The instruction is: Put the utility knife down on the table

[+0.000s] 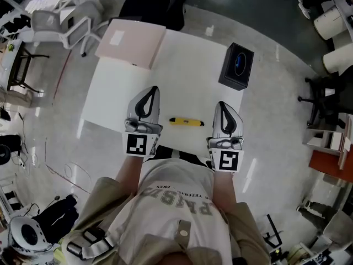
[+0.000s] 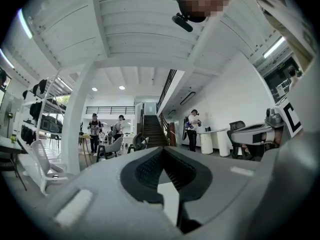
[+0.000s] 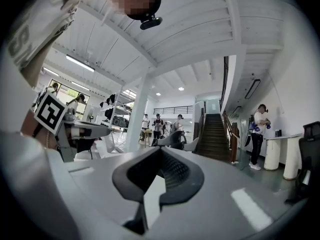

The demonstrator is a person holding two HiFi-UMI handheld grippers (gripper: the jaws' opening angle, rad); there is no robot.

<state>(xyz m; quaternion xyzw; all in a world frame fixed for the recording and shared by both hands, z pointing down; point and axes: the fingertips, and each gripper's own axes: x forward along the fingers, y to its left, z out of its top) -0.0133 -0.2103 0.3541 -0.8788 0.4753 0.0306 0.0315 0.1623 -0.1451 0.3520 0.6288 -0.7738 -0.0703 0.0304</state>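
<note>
A yellow utility knife [image 1: 186, 122] lies flat on the white table [image 1: 182, 65] near its front edge, between my two grippers and touching neither. My left gripper [image 1: 153, 89] hovers to the left of the knife, shut and empty. To the knife's right, my right gripper [image 1: 220, 104] is shut with nothing in it. Both point away from the person over the table. In the left gripper view the left gripper [image 2: 163, 149] looks level across the room with its jaws together. The right gripper [image 3: 160, 149] shows the same in its own view. The knife is in neither gripper view.
A pale pink flat box [image 1: 130, 46] lies at the table's far left corner. A black box with a blue mark [image 1: 236, 65] stands at the far right edge. Chairs [image 1: 66, 24] and shelving ring the table. Other people stand far off in the hall.
</note>
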